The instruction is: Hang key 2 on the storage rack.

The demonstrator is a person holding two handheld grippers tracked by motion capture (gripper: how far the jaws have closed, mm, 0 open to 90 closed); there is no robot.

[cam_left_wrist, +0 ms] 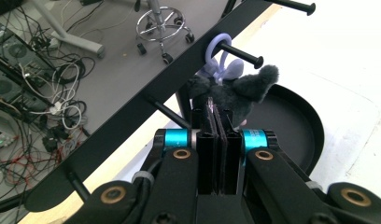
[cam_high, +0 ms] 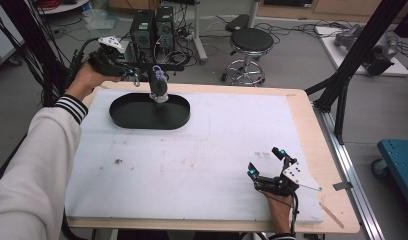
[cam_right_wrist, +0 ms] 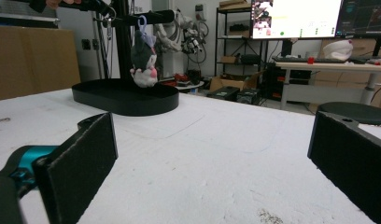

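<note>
The plush toy [cam_high: 158,85] hangs by its lilac ring [cam_left_wrist: 215,48] from a peg [cam_left_wrist: 240,54] on the black rack bar [cam_left_wrist: 146,100], directly above the far part of the oval tray [cam_high: 127,117] at the far left of the tabletop [cam_high: 202,150]. Its long axis is vertical. The left gripper [cam_high: 137,75] is raised at bar level, just left of the toy in the high view; in the left gripper view its jaws are pressed flat together with nothing visible between them, and the toy lies just beyond their tips, slightly right. The right gripper [cam_high: 264,162] rests low at the near right of the tabletop, jaws spread wide and empty, pointing toward the toy but well apart from it. The left gripper is judged far nearer; any move on the toy would turn on the ring's seat on the peg.
</note>
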